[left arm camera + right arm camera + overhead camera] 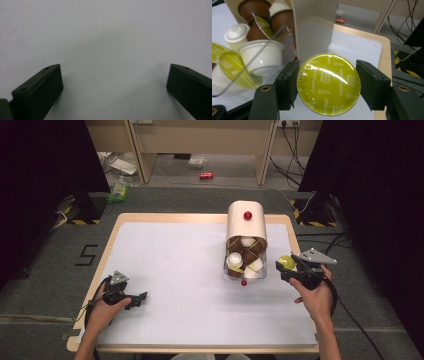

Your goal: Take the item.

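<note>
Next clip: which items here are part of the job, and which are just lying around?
In the job:
- capsule, clamped in the right tongs
- capsule dispenser, holding more capsules
- left tongs, open, resting on the white mat

Lying about:
- red can on the floor
- green packet on the floor
- cables

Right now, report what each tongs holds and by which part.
Right tongs: shut on the green capsule, gripped at opposite sides of its foil-lidded rim. Left tongs: open, holding nothing.

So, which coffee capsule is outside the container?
The capsule with the yellow-green Cappuccino lid, clamped in the right hand-held gripper; the others sit inside the container.
</note>
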Available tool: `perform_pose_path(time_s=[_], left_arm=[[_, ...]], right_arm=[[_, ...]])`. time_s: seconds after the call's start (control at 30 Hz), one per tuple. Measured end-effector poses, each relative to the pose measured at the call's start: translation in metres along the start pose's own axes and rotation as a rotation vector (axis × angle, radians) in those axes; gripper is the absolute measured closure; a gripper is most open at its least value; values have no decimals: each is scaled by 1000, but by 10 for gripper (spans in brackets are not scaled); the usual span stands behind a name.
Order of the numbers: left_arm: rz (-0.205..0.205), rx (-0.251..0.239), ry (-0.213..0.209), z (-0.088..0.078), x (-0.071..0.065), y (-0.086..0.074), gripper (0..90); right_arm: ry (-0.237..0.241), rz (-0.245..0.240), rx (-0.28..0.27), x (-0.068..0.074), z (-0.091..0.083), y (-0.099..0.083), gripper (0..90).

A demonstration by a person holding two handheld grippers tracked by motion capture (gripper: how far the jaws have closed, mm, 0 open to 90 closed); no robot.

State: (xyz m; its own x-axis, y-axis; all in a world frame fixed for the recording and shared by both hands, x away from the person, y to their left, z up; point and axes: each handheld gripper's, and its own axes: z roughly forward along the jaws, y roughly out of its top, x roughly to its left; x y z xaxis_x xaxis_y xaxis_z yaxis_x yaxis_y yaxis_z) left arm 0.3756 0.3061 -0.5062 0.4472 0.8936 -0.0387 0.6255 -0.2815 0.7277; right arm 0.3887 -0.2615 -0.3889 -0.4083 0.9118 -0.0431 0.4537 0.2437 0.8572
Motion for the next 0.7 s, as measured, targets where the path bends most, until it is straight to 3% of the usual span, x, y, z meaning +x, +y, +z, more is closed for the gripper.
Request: perform_pose_path(time_s=[0.7], left_arm=[[0, 0, 0, 0, 0, 0, 2]], right_arm=[[-21, 26, 129, -15, 40, -38, 385]])
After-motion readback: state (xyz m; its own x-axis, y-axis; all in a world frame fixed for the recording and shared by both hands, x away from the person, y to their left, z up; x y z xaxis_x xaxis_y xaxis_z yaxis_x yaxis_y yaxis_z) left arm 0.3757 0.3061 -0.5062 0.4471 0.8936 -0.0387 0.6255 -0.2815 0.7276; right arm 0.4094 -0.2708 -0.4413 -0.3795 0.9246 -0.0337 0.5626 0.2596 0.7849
